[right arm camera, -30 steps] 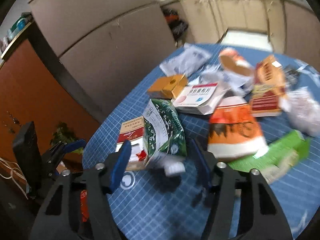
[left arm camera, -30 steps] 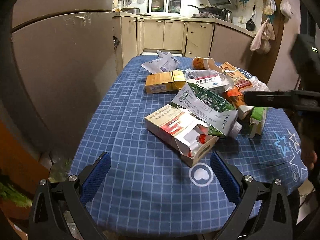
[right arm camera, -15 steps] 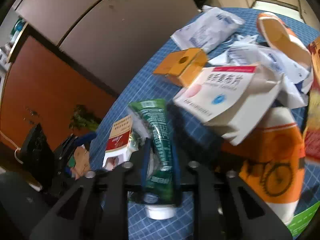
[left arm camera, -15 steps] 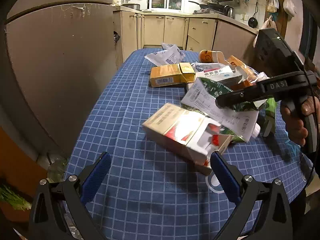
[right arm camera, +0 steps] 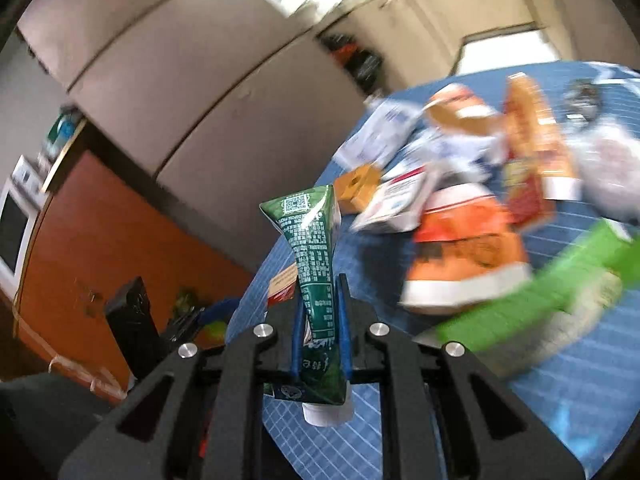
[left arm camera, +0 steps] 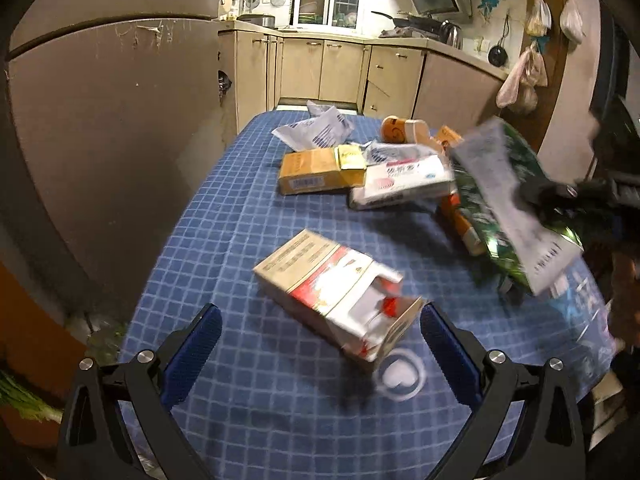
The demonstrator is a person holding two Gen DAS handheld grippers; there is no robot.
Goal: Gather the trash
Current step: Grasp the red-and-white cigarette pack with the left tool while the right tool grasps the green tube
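Observation:
My right gripper (right arm camera: 320, 304) is shut on a flattened green carton (right arm camera: 314, 256) with a white cap and holds it above the blue checked table (left arm camera: 248, 208). In the left wrist view the lifted green carton (left arm camera: 504, 200) hangs blurred at the right. My left gripper (left arm camera: 320, 344) is open and empty, low over the table's near edge. A torn red and white box (left arm camera: 336, 292) lies on the table just in front of it, between the fingertips' lines. A yellow box (left arm camera: 316, 170) and a white medicine box (left arm camera: 400, 182) lie farther back.
An orange and white carton (right arm camera: 468, 264), a bright green box (right arm camera: 532, 300), an orange cup (left arm camera: 400, 128), white paper bags (left arm camera: 316, 132) and a red snack packet (right arm camera: 528, 156) lie on the table. A fridge (left arm camera: 112, 132) stands left. Kitchen cabinets (left arm camera: 344, 72) stand behind.
My right gripper has closed on the green carton and lifted it off the table to the right. The red and white box now lies uncovered. My left gripper has stayed open.

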